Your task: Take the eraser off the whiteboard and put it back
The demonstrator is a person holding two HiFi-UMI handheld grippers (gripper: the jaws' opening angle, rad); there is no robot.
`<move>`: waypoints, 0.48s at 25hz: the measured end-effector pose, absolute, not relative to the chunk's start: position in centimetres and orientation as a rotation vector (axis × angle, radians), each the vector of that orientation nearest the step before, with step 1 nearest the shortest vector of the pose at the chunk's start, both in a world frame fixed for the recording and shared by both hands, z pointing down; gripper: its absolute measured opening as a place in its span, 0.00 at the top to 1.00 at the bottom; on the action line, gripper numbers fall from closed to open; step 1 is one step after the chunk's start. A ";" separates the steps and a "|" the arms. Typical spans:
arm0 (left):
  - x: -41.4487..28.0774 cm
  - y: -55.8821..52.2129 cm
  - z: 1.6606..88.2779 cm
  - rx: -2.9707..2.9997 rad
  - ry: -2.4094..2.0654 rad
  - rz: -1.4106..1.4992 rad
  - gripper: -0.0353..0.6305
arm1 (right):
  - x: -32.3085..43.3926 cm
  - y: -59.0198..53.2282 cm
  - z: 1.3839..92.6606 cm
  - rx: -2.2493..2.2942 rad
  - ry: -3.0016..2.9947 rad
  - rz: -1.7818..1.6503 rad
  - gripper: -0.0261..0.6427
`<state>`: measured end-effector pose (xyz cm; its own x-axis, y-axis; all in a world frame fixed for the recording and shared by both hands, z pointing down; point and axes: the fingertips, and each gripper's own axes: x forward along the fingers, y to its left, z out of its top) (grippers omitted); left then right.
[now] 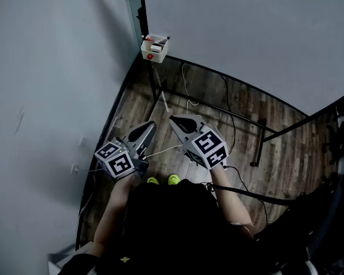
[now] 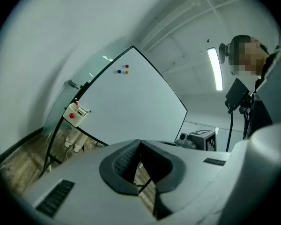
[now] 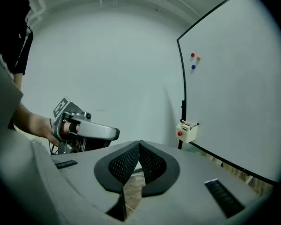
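At the whiteboard's point(image 1: 246, 33) lower-left corner | tray point(image 1: 154, 47), eraser probably inside, straight ahead | left gripper point(image 1: 148, 126), right gripper point(image 1: 177, 121) equally far, both pressed shut, empty

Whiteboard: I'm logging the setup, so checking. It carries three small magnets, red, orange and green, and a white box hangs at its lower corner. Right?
Not quite: the third magnet is blue, not green, as the right gripper view shows. The whiteboard does carry a red magnet and an orange magnet beside it, and the white box hangs at its lower corner.
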<state>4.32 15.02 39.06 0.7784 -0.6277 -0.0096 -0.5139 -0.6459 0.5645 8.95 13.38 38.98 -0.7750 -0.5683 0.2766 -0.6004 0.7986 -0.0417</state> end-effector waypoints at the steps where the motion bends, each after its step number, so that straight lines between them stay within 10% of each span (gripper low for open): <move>1: 4.4 15.0 39.0 2.422 -0.851 -0.275 0.93 | 8.9 13.4 39.0 0.902 -2.738 0.186 0.97; 12: 3.9 14.8 39.0 2.411 -0.892 -0.275 0.93 | 10.2 12.6 39.0 0.980 -2.736 0.216 0.96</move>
<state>3.90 14.79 38.95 0.7589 -0.6512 -0.0015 -0.5389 -0.6292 0.5601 10.18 12.58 39.03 -0.7509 -0.6068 0.2606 -0.6401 0.7658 -0.0615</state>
